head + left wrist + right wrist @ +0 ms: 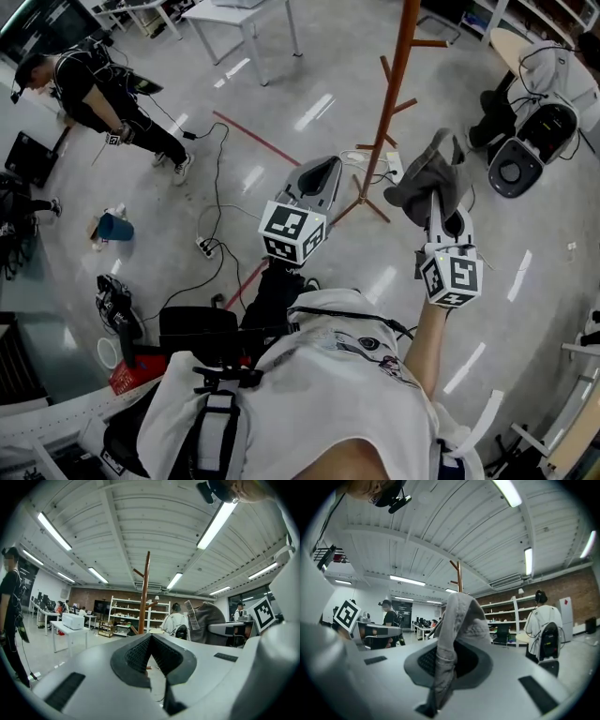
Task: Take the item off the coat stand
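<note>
Glossy grey workshop floor (281, 112) fills the head view, crossed by a red tape line and black cables. A tall wooden coat stand (394, 103) with upward-slanting pegs rises at 1 o'clock. At 2 o'clock, just beside the stand's lower pole, a crumpled grey cloth (427, 178) is held up in the air. The right gripper (439, 199) has its jaws clamped on a fold of this cloth; in the right gripper view the fabric bulges up out of the jaws and a strip hangs below them, with the stand's top showing behind. The left gripper (319, 173) sits near the centre, at 12 o'clock, its jaws closed tip to tip with nothing between them. Another person in black (103, 94) stands at 10 o'clock, and a white table (239, 19) is at 12 o'clock by the top edge.
</note>
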`<state>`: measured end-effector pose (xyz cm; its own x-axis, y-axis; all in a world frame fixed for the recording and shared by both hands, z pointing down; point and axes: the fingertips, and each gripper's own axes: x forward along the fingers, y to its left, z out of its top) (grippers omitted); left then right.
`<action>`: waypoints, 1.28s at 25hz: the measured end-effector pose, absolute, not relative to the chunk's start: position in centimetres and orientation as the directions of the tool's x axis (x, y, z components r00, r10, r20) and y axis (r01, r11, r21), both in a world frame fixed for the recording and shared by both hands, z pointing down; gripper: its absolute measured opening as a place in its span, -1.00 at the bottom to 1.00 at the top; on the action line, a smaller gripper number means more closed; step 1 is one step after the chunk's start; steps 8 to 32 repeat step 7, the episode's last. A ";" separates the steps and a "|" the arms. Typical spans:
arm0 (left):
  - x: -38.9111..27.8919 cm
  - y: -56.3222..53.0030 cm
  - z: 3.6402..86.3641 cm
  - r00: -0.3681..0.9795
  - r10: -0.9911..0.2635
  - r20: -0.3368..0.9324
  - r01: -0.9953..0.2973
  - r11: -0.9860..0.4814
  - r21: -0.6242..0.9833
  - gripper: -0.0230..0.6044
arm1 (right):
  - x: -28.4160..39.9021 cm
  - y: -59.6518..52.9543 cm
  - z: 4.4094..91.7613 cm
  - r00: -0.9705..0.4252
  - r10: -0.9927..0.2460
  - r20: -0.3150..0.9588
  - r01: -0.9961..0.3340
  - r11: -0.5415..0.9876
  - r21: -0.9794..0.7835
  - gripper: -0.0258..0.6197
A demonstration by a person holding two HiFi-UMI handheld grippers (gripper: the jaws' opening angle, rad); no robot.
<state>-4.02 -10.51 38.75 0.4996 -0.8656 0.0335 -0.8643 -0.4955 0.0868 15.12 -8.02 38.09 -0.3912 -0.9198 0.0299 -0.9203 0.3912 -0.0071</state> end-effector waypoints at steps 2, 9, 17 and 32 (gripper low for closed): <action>-4.0 -10.9 39.0 0.503 -0.864 0.029 -0.862 -0.500 0.085 -0.95 | 15.2 -8.3 38.3 -0.388 -0.921 0.025 -0.922 0.388 -0.003 -0.84; -4.1 -9.5 41.0 0.523 -0.852 0.027 -0.851 -0.519 0.080 -0.95 | 15.1 -6.6 40.4 -0.368 -0.930 0.021 -0.930 0.368 0.001 -0.84; -4.1 -9.5 41.0 0.523 -0.852 0.027 -0.851 -0.519 0.080 -0.95 | 15.1 -6.6 40.4 -0.368 -0.930 0.021 -0.930 0.368 0.001 -0.84; -4.1 -9.5 41.0 0.523 -0.852 0.027 -0.851 -0.519 0.080 -0.95 | 15.1 -6.6 40.4 -0.368 -0.930 0.021 -0.930 0.368 0.001 -0.84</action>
